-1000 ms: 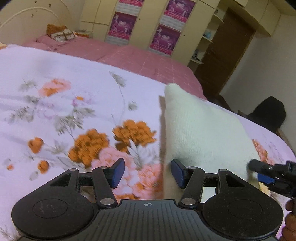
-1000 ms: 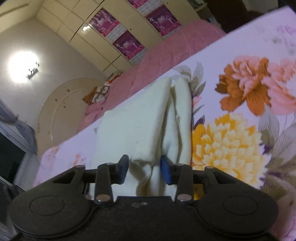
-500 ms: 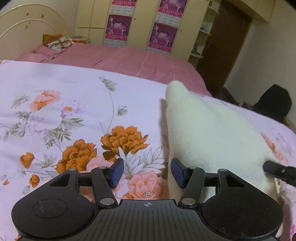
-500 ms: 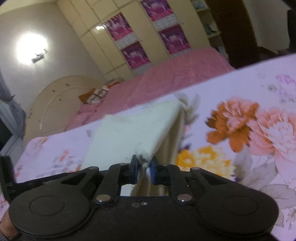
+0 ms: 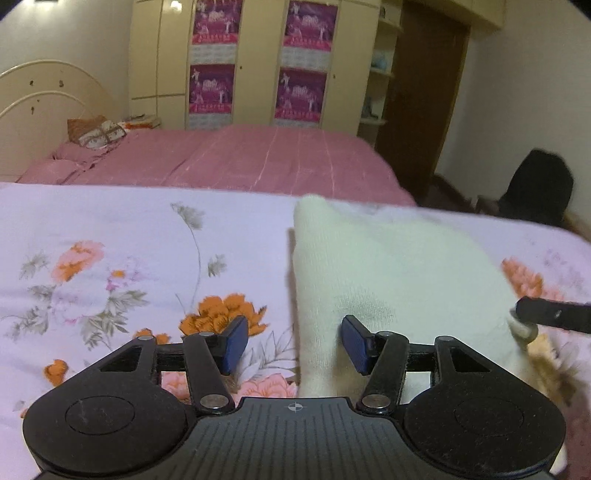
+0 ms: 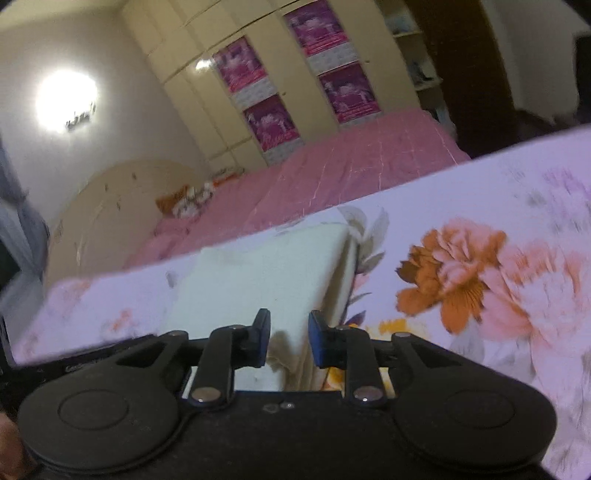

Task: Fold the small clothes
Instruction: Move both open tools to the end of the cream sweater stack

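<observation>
One cream knitted garment [image 5: 391, 280] lies on the floral bedspread [image 5: 110, 266], right of its middle in the left wrist view, and it looks already folded into a compact, roughly rectangular packet with a doubled layer showing along its right edge in the right wrist view [image 6: 266, 273]. By my reading the fold itself is largely done and what is left is letting go, squaring the edges and perhaps one more fold to make it smaller; whether further clothes wait out of view cannot be told. The left gripper [image 5: 291, 343] hovers with its jaws apart and nothing between the pads, straddling the garment's near left edge. The right gripper [image 6: 288, 341] sits over the garment's near right corner; its jaws have just been opening a little, a narrow gap stands between them with cloth behind it, and the pads do not appear to press on it. Count: one garment, two grippers, one floral bedspread, one pink bed [image 5: 236, 158] beyond it, four purple posters [image 5: 306, 22] on the wardrobe, and one dark shape [image 5: 535, 188] at far right.
</observation>
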`<state>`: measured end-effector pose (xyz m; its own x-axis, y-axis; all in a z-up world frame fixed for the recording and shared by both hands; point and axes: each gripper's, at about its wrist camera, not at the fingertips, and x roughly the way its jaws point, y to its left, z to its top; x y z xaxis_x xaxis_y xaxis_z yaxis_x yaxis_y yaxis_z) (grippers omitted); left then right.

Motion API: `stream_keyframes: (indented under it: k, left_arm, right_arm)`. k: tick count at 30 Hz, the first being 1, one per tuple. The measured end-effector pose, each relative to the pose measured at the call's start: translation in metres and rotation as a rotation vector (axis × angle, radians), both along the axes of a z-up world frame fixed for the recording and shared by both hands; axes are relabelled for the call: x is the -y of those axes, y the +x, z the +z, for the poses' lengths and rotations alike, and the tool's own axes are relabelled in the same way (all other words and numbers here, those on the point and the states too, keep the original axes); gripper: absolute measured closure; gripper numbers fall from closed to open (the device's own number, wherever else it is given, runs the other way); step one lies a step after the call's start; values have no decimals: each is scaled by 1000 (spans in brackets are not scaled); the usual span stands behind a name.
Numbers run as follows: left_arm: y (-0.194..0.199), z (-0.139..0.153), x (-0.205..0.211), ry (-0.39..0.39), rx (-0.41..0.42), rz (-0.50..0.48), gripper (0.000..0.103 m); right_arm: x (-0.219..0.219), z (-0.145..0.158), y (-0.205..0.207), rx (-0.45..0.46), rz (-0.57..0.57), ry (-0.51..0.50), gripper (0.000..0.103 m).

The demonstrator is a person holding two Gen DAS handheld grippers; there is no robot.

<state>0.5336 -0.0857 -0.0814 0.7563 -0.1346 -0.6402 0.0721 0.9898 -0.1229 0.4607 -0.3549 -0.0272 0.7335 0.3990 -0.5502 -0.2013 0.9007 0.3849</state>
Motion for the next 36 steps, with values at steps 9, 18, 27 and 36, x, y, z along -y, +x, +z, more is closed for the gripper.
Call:
stream_keyframes:
  k: [9, 18, 27, 36]
  left_arm:
    - [37, 34, -13, -36, 90, -16, 47]
    - [57, 18, 3, 81, -2, -86, 39]
    - [-47, 11, -10, 29, 5, -141, 39]
    - [-93, 6, -3, 77, -24, -142, 39]
  right_arm:
    - [-7, 10, 25, 21, 42, -146, 81]
    - [-25, -23, 65, -80, 6, -269, 76]
    - [-18, 0, -23, -23, 94, -163, 77]
    - [-33, -20, -63, -108, 136, -217, 68]
